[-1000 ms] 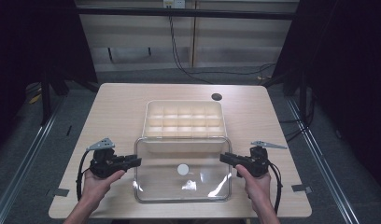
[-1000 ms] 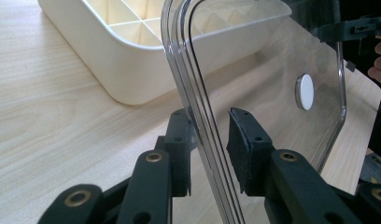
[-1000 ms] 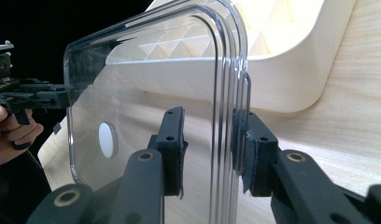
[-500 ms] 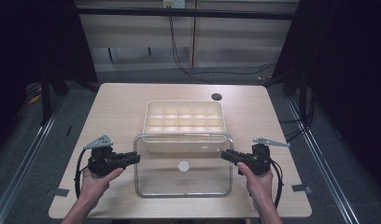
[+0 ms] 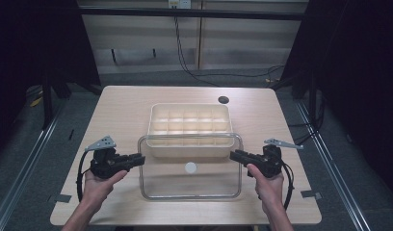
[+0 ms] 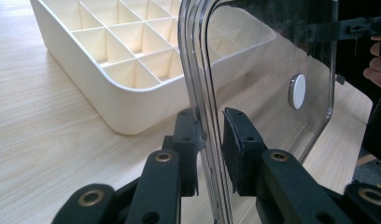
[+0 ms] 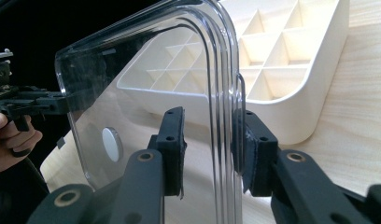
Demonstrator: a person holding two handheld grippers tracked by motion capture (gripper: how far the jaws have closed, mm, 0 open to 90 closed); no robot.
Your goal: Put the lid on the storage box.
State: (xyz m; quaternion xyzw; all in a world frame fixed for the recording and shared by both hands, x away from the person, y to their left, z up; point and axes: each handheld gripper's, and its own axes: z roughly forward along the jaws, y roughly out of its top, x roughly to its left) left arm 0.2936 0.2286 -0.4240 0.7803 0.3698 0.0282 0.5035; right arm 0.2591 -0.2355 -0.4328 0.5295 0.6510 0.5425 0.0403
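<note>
A clear plastic lid [image 5: 204, 182] with a white round knob [image 5: 190, 167] hangs roughly level over the table's near half. Its far edge overlaps the near wall of a cream box [image 5: 189, 120] divided into several cells. My left gripper [image 5: 140, 159] is shut on the lid's left rim, and my right gripper [image 5: 234, 155] is shut on its right rim. In the left gripper view the rim [image 6: 205, 70] stands between the pads of the left gripper [image 6: 209, 135]. The right gripper view shows the rim [image 7: 221, 70] in the right gripper [image 7: 209, 135], with the box [image 7: 291, 56] behind.
The wooden table [image 5: 127, 110] has a dark round hole [image 5: 223, 99] at the back right. Bare wood lies to either side of the box. Cables trail from both grippers toward the table's near edge, and dark floor surrounds the table.
Both grippers have carried the lid away from the near edge toward the box, and it has levelled out. Its far rim now lies over the box's near wall.
</note>
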